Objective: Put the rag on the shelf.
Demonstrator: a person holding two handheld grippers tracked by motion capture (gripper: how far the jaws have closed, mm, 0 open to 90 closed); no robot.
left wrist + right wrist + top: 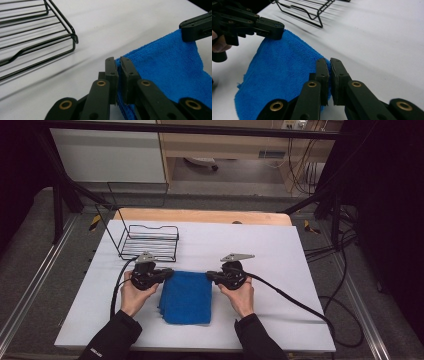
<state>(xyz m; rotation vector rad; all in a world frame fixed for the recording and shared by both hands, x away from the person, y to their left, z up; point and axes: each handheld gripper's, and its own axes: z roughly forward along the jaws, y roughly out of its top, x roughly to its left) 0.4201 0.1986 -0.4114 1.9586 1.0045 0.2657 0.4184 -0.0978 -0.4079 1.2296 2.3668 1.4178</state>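
Both the left gripper (167, 274) and right gripper (210, 276) are pinching the blue cloth's (186, 298) far corners, the cloth hanging toward six o'clock.

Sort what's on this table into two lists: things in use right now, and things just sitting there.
In use:
- folded blue microfibre cloth, pinched at its two far corners
- left gripper, jaws shut on the cloth's corner
- right gripper, jaws shut on the other corner

Just sitting there:
- black wire basket, at the table's far left, apart from the cloth
- white table
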